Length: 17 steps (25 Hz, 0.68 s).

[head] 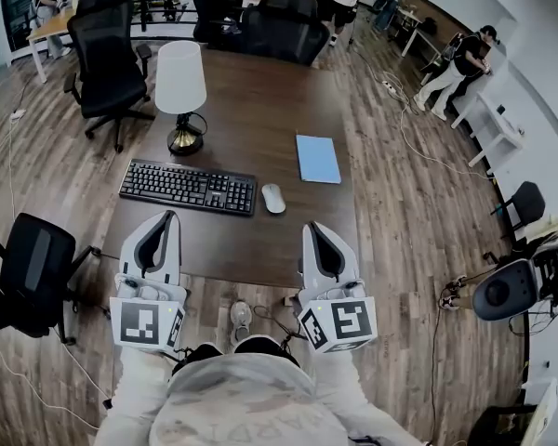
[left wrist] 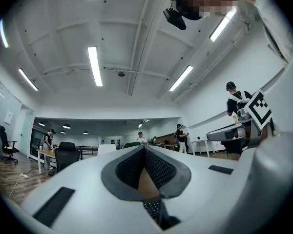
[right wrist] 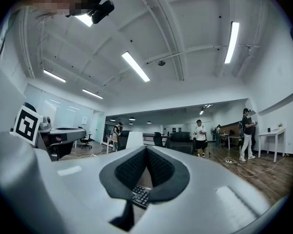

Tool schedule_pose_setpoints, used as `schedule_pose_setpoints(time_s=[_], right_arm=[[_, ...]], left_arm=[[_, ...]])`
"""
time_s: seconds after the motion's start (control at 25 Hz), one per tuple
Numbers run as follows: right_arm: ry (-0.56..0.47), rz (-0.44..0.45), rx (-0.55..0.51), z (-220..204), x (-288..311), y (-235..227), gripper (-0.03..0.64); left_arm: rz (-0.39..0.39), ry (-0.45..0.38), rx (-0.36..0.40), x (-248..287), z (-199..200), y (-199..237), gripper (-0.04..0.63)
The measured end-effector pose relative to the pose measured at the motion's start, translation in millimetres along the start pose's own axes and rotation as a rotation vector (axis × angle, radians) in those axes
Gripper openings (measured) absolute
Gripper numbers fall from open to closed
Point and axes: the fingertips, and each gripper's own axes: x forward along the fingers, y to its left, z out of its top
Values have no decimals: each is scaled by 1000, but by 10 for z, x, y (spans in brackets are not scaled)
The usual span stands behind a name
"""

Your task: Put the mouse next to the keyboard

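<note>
While both grippers are held side by side over the near edge of the table [head: 260,100], neither has anything in its grasp. The left gripper [head: 169,216] points away from the person, its tip just short of the keyboard's [head: 188,186] near edge; in the left gripper view its jaws meet at the tip with nothing between them. The right gripper [head: 312,229] lies roughly parallel to it, well apart to the right, and its jaws are likewise pressed together and empty, as the right gripper view confirms. Each marker cube [head: 147,323] sits at the rear of its gripper, close to the person's body, with grey sleeves running back from them. Both gripper views look nearly level across the table and take in much of the ceiling.

The mouse [head: 273,198], white, lies flat on the table just beside the right end of the keyboard, with a narrow gap between them. It sits ahead of the right gripper's tip, apart from it and untouched. A blue notebook [head: 317,159] lies beyond the mouse. A white-shaded lamp [head: 180,80] stands behind the keyboard.
</note>
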Motion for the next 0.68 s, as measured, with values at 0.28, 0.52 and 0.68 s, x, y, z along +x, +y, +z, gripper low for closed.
schedule_pose_setpoints(time_s=[0.28, 0.52, 0.68], right_arm=[[15, -1, -12, -13, 38, 16, 11], [11, -9, 3, -18, 43, 67, 11], [12, -5, -5, -25, 43, 120, 11]], left_arm=[[1, 3, -2, 12, -7, 37, 6], [6, 5, -2, -37, -19, 98, 6], [8, 4, -1, -74, -29, 128, 6]])
